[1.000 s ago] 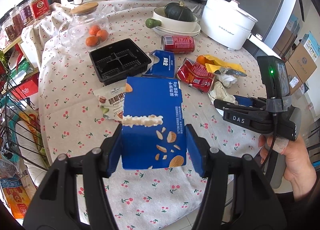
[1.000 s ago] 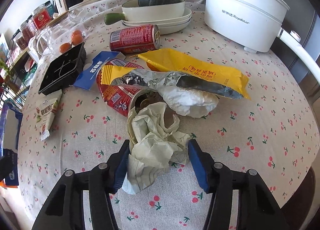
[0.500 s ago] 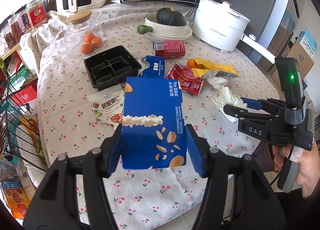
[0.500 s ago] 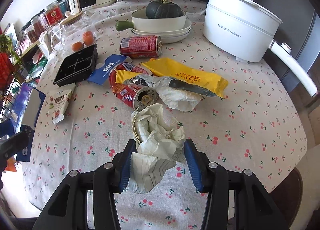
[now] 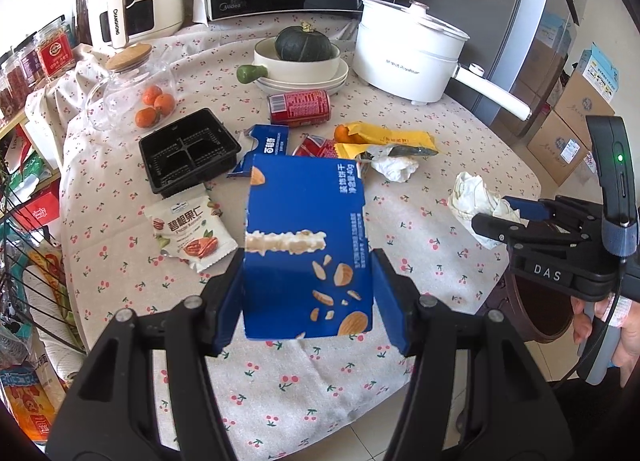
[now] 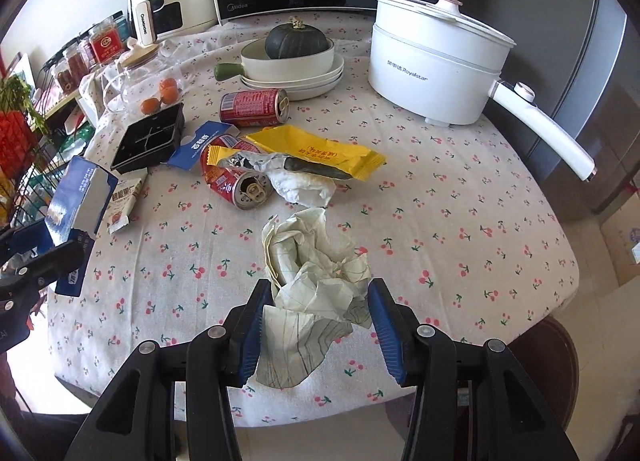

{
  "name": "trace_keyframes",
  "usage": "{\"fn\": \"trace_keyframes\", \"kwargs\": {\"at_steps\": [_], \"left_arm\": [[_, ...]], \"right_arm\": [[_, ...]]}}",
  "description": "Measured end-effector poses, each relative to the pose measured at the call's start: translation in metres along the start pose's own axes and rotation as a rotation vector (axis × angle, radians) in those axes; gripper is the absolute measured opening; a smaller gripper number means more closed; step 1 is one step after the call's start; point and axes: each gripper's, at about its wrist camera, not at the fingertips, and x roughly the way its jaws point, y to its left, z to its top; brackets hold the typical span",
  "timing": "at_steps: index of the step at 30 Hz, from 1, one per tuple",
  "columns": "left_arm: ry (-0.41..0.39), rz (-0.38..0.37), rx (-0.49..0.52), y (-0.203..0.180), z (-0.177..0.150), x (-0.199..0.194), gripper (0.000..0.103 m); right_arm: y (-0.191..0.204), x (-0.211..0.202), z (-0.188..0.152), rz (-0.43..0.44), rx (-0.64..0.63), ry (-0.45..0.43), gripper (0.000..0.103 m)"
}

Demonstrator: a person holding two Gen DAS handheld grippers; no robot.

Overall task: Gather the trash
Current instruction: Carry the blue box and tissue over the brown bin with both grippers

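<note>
Two grips on: the left gripper [image 5: 307,303] fingers clamp the blue box [image 5: 306,245] at its near end, long axis running away, above the bench [image 5: 120,273]. Right gripper [image 6: 318,319] fingers pinch crumpled paper [image 6: 316,269], lifted over the cloth.

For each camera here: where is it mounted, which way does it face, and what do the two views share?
Left wrist: on the left tool, facing across the table; holds the blue cardboard snack box; person's right hand visible.
Right wrist: on the right tool, facing the table; grips the crumpled pale paper wrapper.
Shared: box, wrapper, white electric pot.
</note>
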Motion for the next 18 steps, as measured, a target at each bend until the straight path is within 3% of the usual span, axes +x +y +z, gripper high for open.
{"fn": "trace_keyframes", "kwargs": {"at_steps": [18], "left_arm": [[-0.012,-0.088,0.098,-0.074,-0.001,0.003,0.061]], "right_arm": [[-0.080,-0.045,-0.051,-0.071,0.077,0.003,0.050]]}}
